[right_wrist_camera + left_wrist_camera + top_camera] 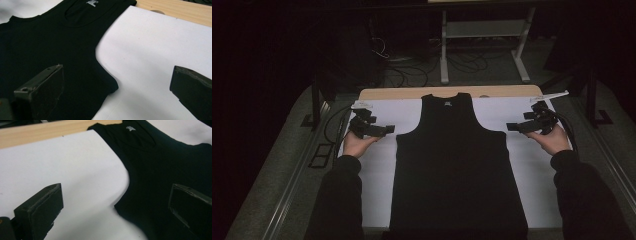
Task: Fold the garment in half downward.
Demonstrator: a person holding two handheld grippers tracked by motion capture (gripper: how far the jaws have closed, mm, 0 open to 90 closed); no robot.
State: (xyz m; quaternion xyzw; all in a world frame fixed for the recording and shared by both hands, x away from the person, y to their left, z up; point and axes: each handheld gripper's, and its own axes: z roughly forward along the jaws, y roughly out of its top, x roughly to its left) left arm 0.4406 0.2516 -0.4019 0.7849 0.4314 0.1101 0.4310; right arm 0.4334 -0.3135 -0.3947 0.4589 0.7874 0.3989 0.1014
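A black sleeveless top (457, 160) lies flat and spread on a white sheet (377, 175), neck toward the far edge, a small white label (130, 128) inside the collar. My left gripper (388, 130) hovers just left of its left armhole, open, with nothing between the jaws. In the left gripper view the armhole corner (120, 206) lies between the two jaws. My right gripper (512, 127) hovers just right of the right armhole, open and empty. In the right gripper view the armhole corner (112, 87) sits between its jaws, and the label (92, 2) shows at the top.
The white sheet covers a wooden table whose bare strip (412, 93) runs along the far edge. Beyond it stand a white metal frame (482, 45) and loose cables (412, 70) on the floor. Dark rails (317, 105) flank the table.
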